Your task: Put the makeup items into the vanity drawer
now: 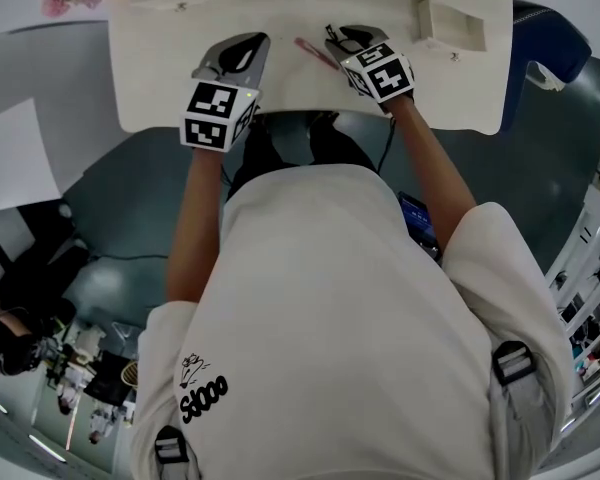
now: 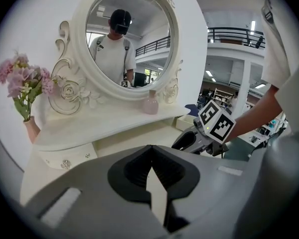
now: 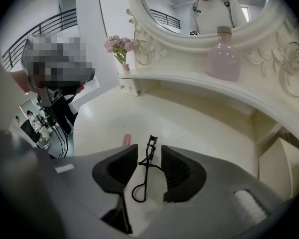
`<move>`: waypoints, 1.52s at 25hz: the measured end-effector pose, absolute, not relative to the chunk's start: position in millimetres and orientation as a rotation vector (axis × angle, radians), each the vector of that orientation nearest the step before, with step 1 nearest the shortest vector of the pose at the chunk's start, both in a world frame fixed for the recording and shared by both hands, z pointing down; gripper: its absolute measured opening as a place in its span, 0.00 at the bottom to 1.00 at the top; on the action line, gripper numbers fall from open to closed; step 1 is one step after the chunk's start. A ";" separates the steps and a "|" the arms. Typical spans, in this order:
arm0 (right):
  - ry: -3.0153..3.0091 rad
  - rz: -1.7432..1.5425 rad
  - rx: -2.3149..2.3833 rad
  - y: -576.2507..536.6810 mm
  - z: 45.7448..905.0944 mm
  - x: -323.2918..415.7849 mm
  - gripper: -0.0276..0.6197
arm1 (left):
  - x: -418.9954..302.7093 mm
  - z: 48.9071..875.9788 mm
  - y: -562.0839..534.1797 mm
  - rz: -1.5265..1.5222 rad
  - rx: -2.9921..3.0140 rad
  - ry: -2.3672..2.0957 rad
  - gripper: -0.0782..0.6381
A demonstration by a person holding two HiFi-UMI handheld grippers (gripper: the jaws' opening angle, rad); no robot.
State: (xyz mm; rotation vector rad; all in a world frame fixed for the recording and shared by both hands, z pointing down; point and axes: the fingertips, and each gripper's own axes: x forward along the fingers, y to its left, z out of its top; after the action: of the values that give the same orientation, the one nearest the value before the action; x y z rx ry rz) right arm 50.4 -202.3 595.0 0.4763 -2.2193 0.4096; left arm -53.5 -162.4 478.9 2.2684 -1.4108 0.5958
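A black eyelash curler (image 3: 145, 171) lies flat on the white vanity top (image 1: 180, 78), between the jaws of my right gripper (image 3: 149, 158). Those jaws stand apart and neither pad touches the curler. A thin pink stick (image 3: 125, 140) lies just left of it, partly hidden behind the left jaw; in the head view the pink stick (image 1: 316, 54) sits between the two grippers. My left gripper (image 2: 150, 151) hovers over the tabletop with its pads closed together and nothing in them. At the vanity's right end an open drawer (image 1: 458, 30) juts out, beyond my right gripper (image 1: 342, 36).
A pink bottle (image 3: 223, 59) stands on the raised shelf under the round mirror (image 2: 124, 39). A vase of pink flowers (image 2: 25, 83) stands at the shelf's left end. A small closed drawer with knobs (image 2: 65, 159) sits under the shelf at left. The person's body blocks the table's near edge.
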 end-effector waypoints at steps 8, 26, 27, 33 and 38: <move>-2.202 0.395 0.504 -207.9 600.7 57.7 0.11 | -48.9 479.5 -163.9 0.604 2.271 -1.404 0.13; -2.250 0.344 0.924 -235.9 516.6 124.4 0.09 | 15.3 455.1 -210.2 0.564 2.558 -1.112 0.13; -2.250 0.334 0.957 -238.8 508.5 130.9 0.09 | 22.4 453.7 -213.5 0.556 2.575 -1.086 0.13; -2.188 0.247 1.098 -258.1 479.2 183.4 0.08 | 68.0 449.7 -226.0 0.546 2.665 -0.922 0.13; -2.112 0.218 1.069 -278.3 488.6 218.5 0.09 | 88.0 453.1 -232.8 0.556 2.663 -0.884 0.13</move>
State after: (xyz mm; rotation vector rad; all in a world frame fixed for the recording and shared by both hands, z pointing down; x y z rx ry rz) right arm 218.5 -278.3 488.6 1.0687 -2.1122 0.2177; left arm 88.0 -232.8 453.1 2.6630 -0.8843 0.5562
